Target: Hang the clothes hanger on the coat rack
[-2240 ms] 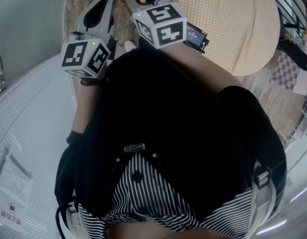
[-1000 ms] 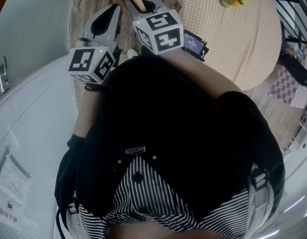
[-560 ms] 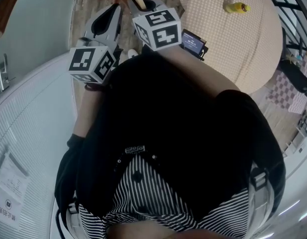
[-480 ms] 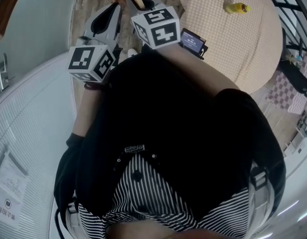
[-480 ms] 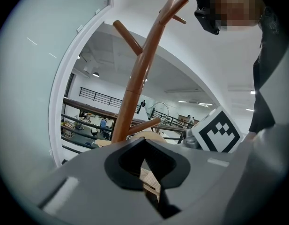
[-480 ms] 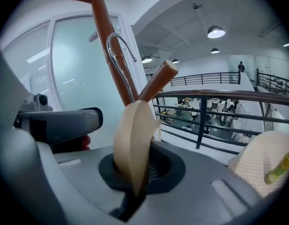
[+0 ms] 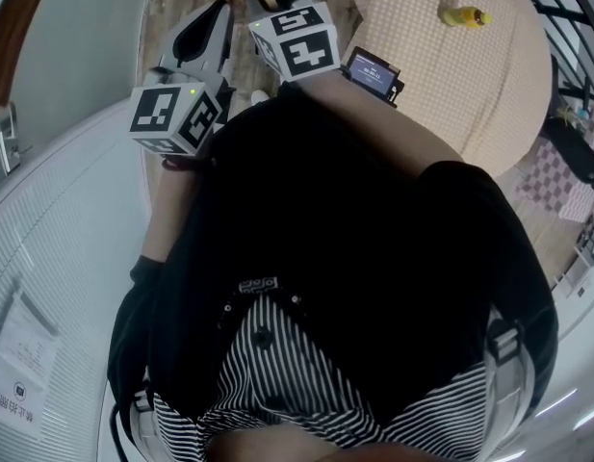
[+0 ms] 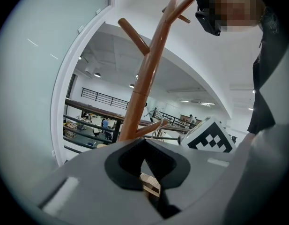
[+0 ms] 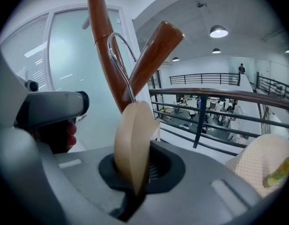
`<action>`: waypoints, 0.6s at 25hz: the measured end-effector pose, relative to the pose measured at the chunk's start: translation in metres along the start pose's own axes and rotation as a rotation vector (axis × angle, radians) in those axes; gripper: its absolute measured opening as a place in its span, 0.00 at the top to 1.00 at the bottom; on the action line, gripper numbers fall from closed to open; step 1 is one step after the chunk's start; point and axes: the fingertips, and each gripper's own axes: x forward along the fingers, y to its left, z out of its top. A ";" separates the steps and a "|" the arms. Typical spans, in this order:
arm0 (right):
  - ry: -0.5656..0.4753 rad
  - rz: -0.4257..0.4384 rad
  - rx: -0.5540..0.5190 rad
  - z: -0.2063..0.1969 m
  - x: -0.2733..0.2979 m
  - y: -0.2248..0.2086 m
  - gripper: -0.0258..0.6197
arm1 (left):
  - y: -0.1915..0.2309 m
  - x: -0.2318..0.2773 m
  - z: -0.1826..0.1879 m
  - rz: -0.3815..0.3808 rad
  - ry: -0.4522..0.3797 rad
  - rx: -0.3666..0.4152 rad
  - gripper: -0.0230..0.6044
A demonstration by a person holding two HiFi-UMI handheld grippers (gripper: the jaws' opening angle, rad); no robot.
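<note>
Your coat rack (image 9: pixel 104 41) is glossy reddish-brown; your hanger (image 9: pixel 132 144) is pale beige with a silver hook (image 9: pixel 117 55). Your marker cubes (image 7: pixel 295 41) carry black-and-white squares. Your table (image 7: pixel 470 85) is cream, finely checked; the bottle (image 7: pixel 465 14) is yellow.

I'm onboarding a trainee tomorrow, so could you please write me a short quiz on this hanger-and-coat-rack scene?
1. True or false: the fingers of the right gripper stand open and empty.
2. What lies on the round table? A) a yellow bottle B) a mug C) a book
3. Fill in: the metal hook is up at the fork of the brown ___.
Key: 1 false, they are shut on the wooden clothes hanger. 2 A. 3 coat rack.
</note>
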 end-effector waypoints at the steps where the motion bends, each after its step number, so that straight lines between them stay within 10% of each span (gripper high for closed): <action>1: 0.001 -0.010 0.012 -0.006 -0.005 -0.002 0.96 | -0.005 -0.001 -0.003 -0.010 0.006 0.003 0.96; 15: 0.090 -0.014 0.104 -0.060 -0.017 -0.022 0.96 | -0.043 -0.003 -0.024 -0.029 0.039 0.002 0.96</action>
